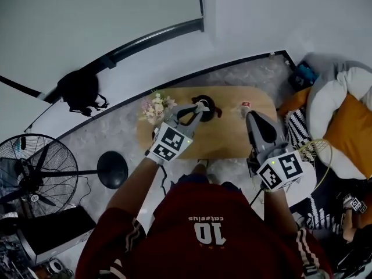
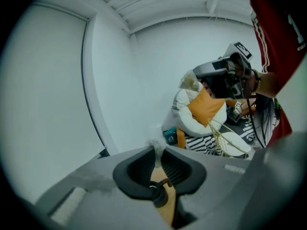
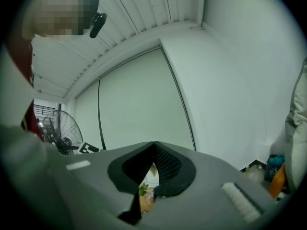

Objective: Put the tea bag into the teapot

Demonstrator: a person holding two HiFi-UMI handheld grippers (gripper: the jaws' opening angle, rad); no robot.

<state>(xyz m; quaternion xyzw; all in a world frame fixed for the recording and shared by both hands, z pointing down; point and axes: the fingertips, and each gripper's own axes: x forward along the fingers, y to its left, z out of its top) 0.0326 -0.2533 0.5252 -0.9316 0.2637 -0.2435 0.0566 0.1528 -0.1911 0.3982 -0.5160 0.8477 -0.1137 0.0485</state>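
1. The teapot (image 1: pixel 211 105), black and dark-handled, stands on the far side of the wooden table (image 1: pixel 226 139), about midway along it.
2. The left gripper (image 2: pixel 156 150) reaches in from the near side of the teapot. Its jaws are drawn narrow and pinch a small pale tea bag (image 2: pixel 156 153) at their tips.
3. In the left gripper view the teapot shows just below the pinched tea bag, framed in the gap between the jaws. In the head view the tips overlap the teapot's near edge. Whether the bag touches the pot cannot be told.
4. The right gripper (image 3: pixel 154 145) hangs to the right of the teapot, well apart from it, over the table's right end. Its jaw tips meet with nothing between them.
5. A bunch of pale flowers (image 1: pixel 156 108) sits left of the teapot, near the table's left end.
6. A small cup (image 1: pixel 245 105) with red on it stands to the right of the teapot, beyond the right gripper's tips.
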